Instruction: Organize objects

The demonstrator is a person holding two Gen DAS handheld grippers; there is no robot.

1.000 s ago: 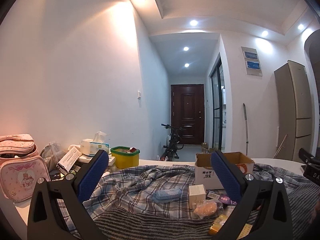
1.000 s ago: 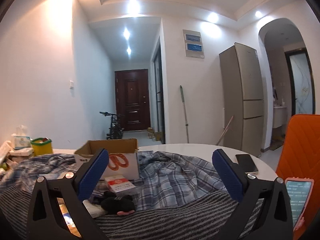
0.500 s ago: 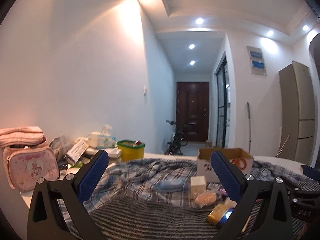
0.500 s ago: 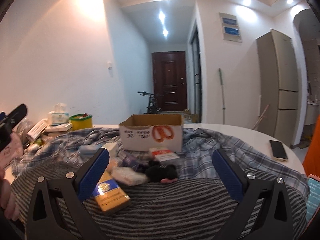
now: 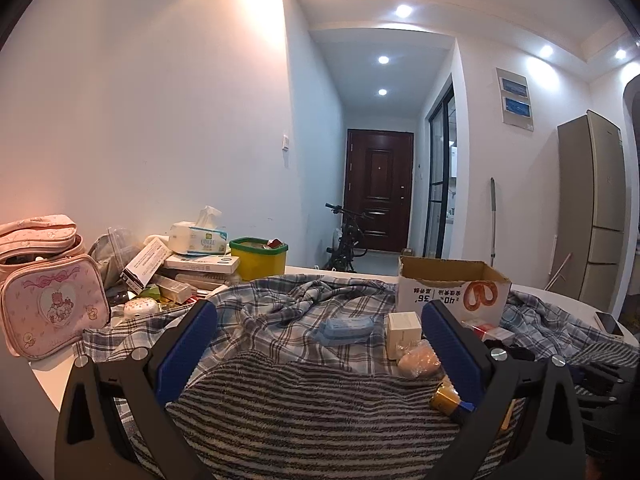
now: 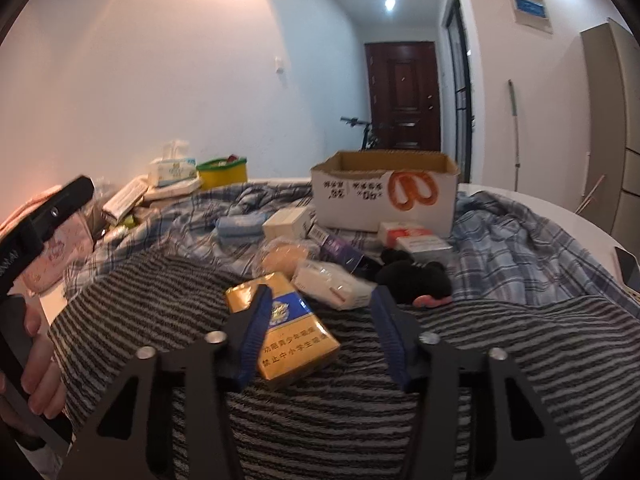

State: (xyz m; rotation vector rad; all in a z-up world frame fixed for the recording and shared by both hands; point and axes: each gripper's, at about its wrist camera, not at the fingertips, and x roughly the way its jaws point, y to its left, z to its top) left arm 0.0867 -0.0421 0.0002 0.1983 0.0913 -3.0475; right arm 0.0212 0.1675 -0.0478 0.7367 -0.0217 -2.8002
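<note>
The gold-and-blue cigarette pack [image 6: 286, 330] lay on the striped cloth [image 6: 500, 360], between the right gripper's [image 6: 320, 330] narrowed jaws; whether the pads were pressing it yet was unclear. Little seemed sorted: small boxes and packets were scattered before the open cardboard box [image 6: 384, 196]. The right gripper tilted downward; the left gripper [image 5: 316, 354] stood wide open and empty, almost level.

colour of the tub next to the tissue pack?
Yellow tub with a green rim; clearest in the left wrist view.
</note>
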